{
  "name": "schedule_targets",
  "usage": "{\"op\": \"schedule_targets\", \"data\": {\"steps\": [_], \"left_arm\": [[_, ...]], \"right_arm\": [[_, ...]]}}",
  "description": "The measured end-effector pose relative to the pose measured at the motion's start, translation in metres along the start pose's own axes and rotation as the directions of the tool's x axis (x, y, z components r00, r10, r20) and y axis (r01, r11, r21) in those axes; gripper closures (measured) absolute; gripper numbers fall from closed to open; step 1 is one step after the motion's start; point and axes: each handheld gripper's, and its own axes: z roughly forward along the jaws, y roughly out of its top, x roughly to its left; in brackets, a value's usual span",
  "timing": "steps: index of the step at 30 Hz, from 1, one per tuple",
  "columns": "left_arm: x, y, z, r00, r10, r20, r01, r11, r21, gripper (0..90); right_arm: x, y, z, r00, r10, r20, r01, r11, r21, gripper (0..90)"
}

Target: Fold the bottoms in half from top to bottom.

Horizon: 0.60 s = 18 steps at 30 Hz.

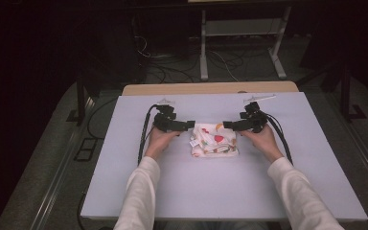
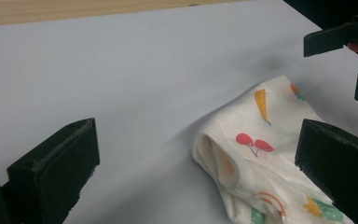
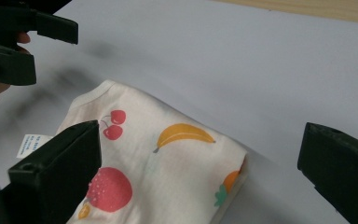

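Two hands reach in over a pale desk, each holding a black hand-held gripper. Between them, near the middle of the desk, lies a small folded white cloth printed with cherries, a banana and a strawberry. The left hand-held gripper sits just beside the cloth's left edge, its jaws spread wide and holding nothing. The right hand-held gripper sits just beside the cloth's right edge, likewise spread wide and empty. A small label pokes out from the cloth.
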Motion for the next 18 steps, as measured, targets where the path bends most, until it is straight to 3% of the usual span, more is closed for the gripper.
{"op": "schedule_targets", "data": {"steps": [4, 14, 18], "left_arm": [[-0.004, 0.000, -0.009, 0.9996, 0.026, -0.006, -0.026, 0.9997, 0.001, 0.0], [-0.005, -0.003, -0.030, 0.9990, 0.038, -0.025, -0.038, 0.9991, -0.019, 0.0], [-0.005, -0.007, -0.036, 0.9984, 0.047, -0.033, -0.047, 0.9989, -0.005, 0.0]], "right_arm": [[0.001, -0.001, -0.008, 0.9999, 0.004, -0.016, -0.004, 1.000, -0.009, 0.0], [0.001, -0.004, -0.028, 0.9998, -0.006, -0.018, 0.006, 1.000, -0.016, 0.0], [0.001, -0.006, -0.036, 0.9997, -0.016, -0.020, 0.016, 1.000, -0.027, 0.0]]}}
